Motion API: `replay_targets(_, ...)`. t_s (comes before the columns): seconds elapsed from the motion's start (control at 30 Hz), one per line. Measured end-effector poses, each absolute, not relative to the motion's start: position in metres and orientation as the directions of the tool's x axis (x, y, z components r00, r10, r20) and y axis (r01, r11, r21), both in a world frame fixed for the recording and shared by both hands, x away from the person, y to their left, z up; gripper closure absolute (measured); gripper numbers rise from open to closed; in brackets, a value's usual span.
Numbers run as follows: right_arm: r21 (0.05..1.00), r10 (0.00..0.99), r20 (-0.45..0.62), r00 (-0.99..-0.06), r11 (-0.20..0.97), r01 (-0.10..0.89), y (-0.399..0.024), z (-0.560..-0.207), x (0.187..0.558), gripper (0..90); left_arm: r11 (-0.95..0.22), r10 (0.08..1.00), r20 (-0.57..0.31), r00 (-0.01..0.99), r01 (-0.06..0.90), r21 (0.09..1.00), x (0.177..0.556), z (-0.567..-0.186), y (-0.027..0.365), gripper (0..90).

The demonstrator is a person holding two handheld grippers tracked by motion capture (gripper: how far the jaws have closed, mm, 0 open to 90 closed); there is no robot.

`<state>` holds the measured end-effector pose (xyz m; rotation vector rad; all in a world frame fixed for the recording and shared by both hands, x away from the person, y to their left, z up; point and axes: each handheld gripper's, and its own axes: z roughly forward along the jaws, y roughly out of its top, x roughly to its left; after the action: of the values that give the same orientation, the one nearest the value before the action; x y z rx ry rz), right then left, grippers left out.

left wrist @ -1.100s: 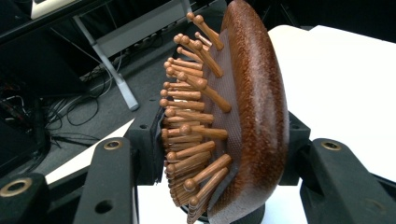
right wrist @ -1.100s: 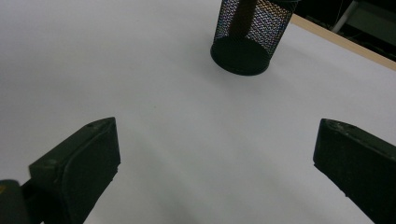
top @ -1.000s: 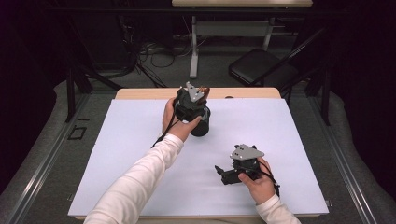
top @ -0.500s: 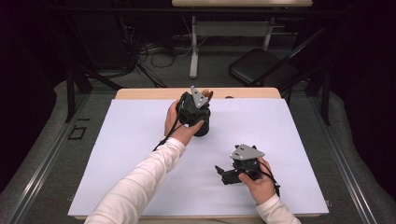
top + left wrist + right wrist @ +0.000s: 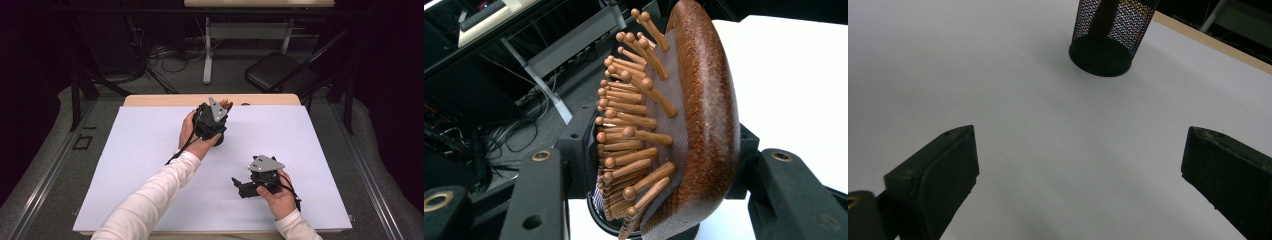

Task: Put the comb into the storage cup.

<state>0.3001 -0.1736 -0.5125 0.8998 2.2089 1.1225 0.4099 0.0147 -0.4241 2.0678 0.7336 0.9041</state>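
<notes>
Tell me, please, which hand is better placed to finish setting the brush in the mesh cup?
Left: its claw grips the brush right over the cup. The right claw sits open, apart.

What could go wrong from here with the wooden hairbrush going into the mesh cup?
1. The left gripper jaws sit close on the hairbrush head, whose curved back could slip or twist if they loosen.
2. The brush stands tilted in the black mesh cup; its heavy head above the rim might tip the light cup over.
3. The right gripper rests open and apart from the cup, so nothing steadies it.
</notes>
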Motion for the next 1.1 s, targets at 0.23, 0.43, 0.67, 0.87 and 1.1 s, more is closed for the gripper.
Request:
replay_targets(0.23,0.836,0.743,-0.131,-0.656,0.439,0.33,-0.174,-0.512,0.301,1.5,-0.584,0.706,0.391,0.591,0.173,0.793,0.406,-0.428,0.008,46.0)
replay_targets(0.43,0.837,0.744,-0.128,-0.656,0.436,0.331,-0.174,-0.512,0.3,1.5,-0.597,0.695,0.408,0.592,0.158,0.787,0.403,-0.431,0.004,45.8)
replay_targets(0.67,0.837,0.744,-0.129,-0.656,0.436,0.33,-0.175,-0.512,0.301,1.5,-0.606,0.686,0.42,0.594,0.146,0.782,0.403,-0.433,0.0,45.5)
replay_targets(0.87,0.837,0.744,-0.125,-0.656,0.434,0.332,-0.174,-0.512,0.301,1.5,-0.61,0.686,0.427,0.59,0.146,0.779,0.402,-0.435,-0.001,44.9)
replay_targets(1.1,0.837,0.745,-0.124,-0.655,0.433,0.333,-0.175,-0.512,0.301,1.5,-0.609,0.686,0.425,0.59,0.148,0.779,0.402,-0.436,0.0,43.5)
